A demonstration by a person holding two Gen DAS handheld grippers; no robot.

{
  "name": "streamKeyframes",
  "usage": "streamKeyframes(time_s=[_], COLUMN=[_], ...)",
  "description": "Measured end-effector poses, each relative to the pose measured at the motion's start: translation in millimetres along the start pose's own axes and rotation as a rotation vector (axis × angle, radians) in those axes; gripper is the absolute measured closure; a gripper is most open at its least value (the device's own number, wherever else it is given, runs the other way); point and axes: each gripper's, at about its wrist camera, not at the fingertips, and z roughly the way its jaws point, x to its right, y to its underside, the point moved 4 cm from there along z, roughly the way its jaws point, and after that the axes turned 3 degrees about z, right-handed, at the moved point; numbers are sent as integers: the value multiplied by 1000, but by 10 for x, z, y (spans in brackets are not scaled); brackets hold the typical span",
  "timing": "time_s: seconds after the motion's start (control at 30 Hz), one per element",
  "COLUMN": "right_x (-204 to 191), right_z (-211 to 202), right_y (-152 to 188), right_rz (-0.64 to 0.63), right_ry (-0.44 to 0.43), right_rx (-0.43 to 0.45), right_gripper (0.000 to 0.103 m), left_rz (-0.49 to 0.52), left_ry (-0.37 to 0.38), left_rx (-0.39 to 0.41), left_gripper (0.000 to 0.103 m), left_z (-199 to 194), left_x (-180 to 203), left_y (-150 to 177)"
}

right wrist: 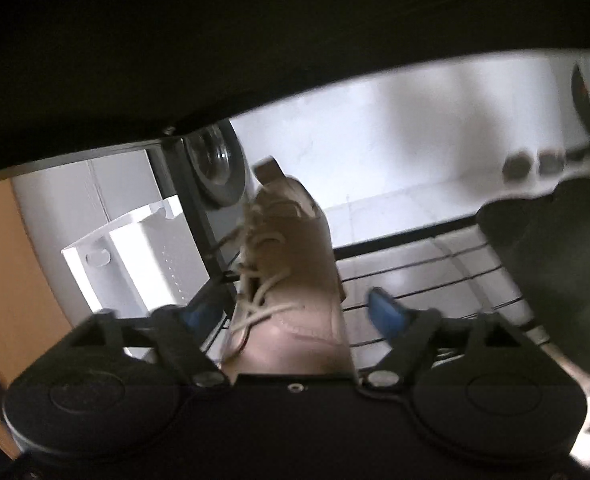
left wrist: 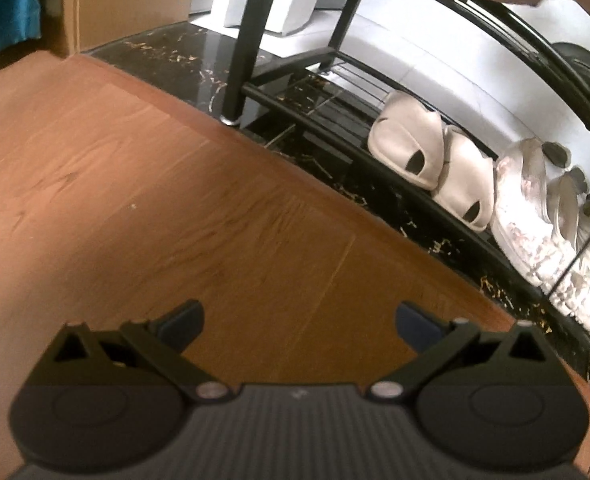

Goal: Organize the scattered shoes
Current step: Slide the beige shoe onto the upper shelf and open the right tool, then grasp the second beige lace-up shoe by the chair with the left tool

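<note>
Right wrist view: right gripper stood spread around a laced tan shoe resting near the wire shelf's left edge, apparently for release; left gripper hung spread, empty.

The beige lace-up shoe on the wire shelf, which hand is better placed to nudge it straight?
Right. The right gripper sits open with the beige lace-up shoe between its fingers on the wire shelf. The left gripper hangs open over bare wooden floor, away from it.

A tan lace-up shoe stands on the wire rack shelf; the right gripper gapes around it.
</note>
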Motion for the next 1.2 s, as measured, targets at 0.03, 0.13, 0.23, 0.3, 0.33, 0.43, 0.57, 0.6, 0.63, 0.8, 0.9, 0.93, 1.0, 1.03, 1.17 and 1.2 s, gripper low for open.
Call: streamKeyframes(time_s=[0.03,0.13,0.23,0.3,0.33,0.43,0.57,0.6,0.63,0.8,0.9,0.93,1.0,1.03,1.17,1.2], right_x=[19,263,592,824,942,1301,1755,1844,1923,2566,3054,3187,3480,3635,3876,3929], right_z=[-208,-1007,-1574,-2001,-2210,-2752,-3288,-3398,-3485,-4012,-4244,-4304,-4472,-4578,-4976,-5175], right_y=[30,184,365,471,480,471,280,184,66,-595,-889,-953,-1115,-1209,-1488,-1570], right_rz=[-35,-146,-264,-393,-432,-500,-468,-448,-413,-222,-97,-52,43,91,9,-57], right_ry=[-34,-93,7,89,108,144,117,107,93,69,184,212,274,306,333,365], right_rx=[18,36,-20,-69,-78,-98,-164,-172,-175,-134,-38,-35,-22,-12,87,157], right_gripper=[15,4,0,0,0,0,0,0,0,0,0,0,0,0,0,0], left_rz=[3,9,24,31,36,45,112,144,160,221,249,278,314,326,415,452], left_ry=[-2,-5,2,2,1,21,70,79,86,119,152,168,201,221,348,396], left_rx=[2,-2,-28,-36,-33,-62,-76,-62,-51,33,84,107,110,100,-47,-73], left_gripper=[1,1,1,1,1,1,1,1,1,1,1,1,1,1,1,1], left_z=[-5,-14,-21,-38,-59,-66,-139,-191,-226,-435,-563,-642,-725,-764,-798,-827], left_x=[3,8,26,45,59,119,311,381,420,685,1104,1419,1907,2180,3225,3470], left_y=[1,0,0,6,11,41,121,141,151,237,269,299,416,507,1058,1231])
